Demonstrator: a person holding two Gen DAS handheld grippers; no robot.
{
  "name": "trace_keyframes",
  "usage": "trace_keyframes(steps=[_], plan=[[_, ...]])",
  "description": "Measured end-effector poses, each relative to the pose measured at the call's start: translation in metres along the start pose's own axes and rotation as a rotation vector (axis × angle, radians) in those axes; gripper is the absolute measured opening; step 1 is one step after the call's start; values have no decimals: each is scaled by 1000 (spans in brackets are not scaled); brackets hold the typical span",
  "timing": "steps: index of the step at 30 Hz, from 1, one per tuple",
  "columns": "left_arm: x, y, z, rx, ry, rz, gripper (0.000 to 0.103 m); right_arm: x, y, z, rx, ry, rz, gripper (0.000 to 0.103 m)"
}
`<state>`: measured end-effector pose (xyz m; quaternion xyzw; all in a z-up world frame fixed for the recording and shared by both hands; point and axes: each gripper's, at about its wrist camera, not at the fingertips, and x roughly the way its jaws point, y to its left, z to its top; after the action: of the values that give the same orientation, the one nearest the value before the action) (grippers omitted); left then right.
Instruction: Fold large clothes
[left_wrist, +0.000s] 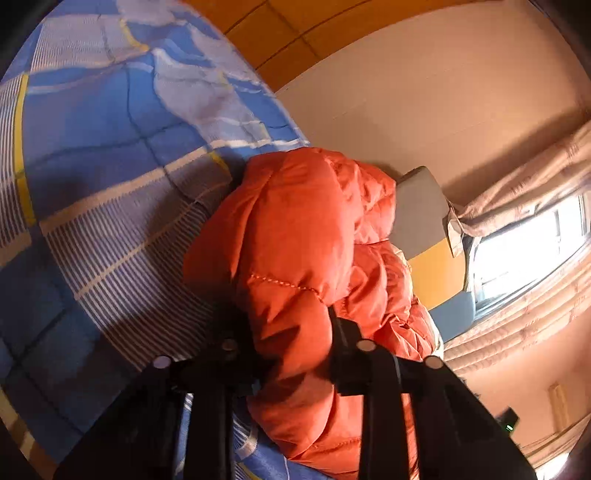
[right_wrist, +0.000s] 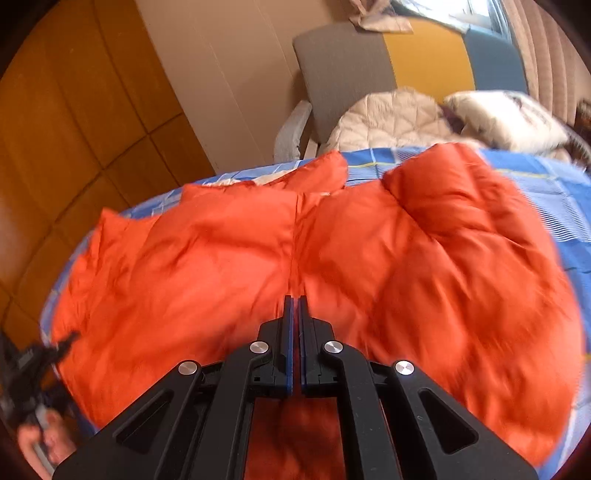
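An orange puffer jacket lies spread on a bed with a blue checked cover. My right gripper is shut above the jacket's middle seam, nothing visibly between its fingers. In the left wrist view a puffy fold of the jacket bulges between my left gripper's fingers, which are closed on it and lift it above the bed cover. The left gripper also shows at the lower left of the right wrist view, at the jacket's left edge, held by a hand.
A grey, yellow and blue headboard stands behind the bed, with a beige quilt and pillow against it. Wooden floor lies left of the bed. A curtained window is on the right.
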<state>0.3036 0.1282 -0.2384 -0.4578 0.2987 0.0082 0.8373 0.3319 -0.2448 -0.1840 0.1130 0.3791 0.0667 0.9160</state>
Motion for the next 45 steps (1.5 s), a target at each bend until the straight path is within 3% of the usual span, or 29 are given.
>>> trace_keyframes(steps=[6, 9, 14, 22, 32, 35, 37, 40, 41, 45], plan=[[-25, -28, -1, 110, -57, -2, 15, -8, 15, -25, -13, 24, 31, 1], [-37, -44, -1, 164, -74, -20, 15, 11, 23, -36, -43, 97, -33, 1], [-48, -76, -5, 268, -103, -40, 14, 24, 26, -45, -85, 111, -80, 1], [-62, -110, -9, 385, -141, -43, 14, -19, 7, -47, 51, 53, 34, 1], [-74, -154, -33, 526, -151, -82, 14, -3, 22, -73, -35, 142, -17, 1], [-77, -169, -40, 579, -167, -94, 14, -16, 11, -70, 55, 132, 63, 1], [-79, -177, -44, 606, -168, -101, 14, -36, -1, -68, 105, 76, 94, 1], [-80, -187, -48, 644, -169, -101, 14, -62, -12, -65, 98, 12, 31, 1], [-80, -190, -49, 651, -167, -103, 14, -71, -18, -64, 88, -4, -35, 1], [-82, -198, -53, 669, -159, -113, 14, -70, -43, -58, 95, 24, -159, 1]])
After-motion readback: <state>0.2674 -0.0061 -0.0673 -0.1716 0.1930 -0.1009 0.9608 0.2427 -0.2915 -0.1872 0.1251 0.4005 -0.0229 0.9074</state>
